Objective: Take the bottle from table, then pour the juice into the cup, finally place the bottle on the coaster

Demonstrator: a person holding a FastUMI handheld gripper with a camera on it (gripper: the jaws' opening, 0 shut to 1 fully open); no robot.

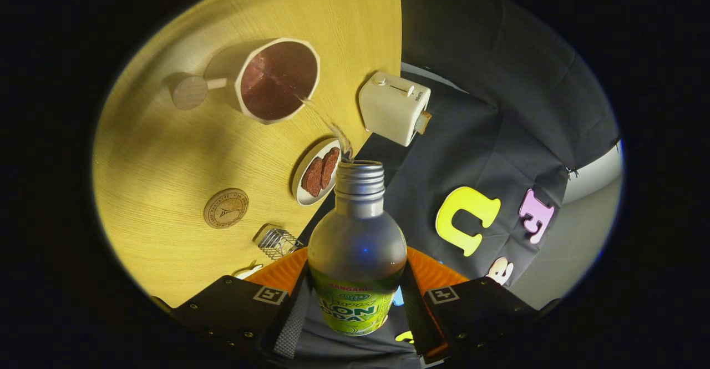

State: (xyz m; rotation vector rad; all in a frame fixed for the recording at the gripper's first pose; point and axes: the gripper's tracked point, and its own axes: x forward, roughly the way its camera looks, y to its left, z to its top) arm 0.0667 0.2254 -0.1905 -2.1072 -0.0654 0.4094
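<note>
Gripper view: a round coaster [226, 208] is seen lying flat on the wooden table [166, 136], well apart from the cup [277, 79], into which a thin stream of juice [324, 122] is being poured. A plate [304, 191] carrying two brown pieces is set nearby, beside a white toaster [392, 107]. The open, tilted bottle [358, 236] is clamped between both fingers of the gripper [355, 313].

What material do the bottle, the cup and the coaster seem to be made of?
Bottle, held between the hand-held gripper fingers: probably frosted metal, matte grey, threaded neck. Cup: likely ceramic, pale faceted rim, with a wood-looking handle. Coaster: seemingly wood, tan disc with engraved marks.
</note>
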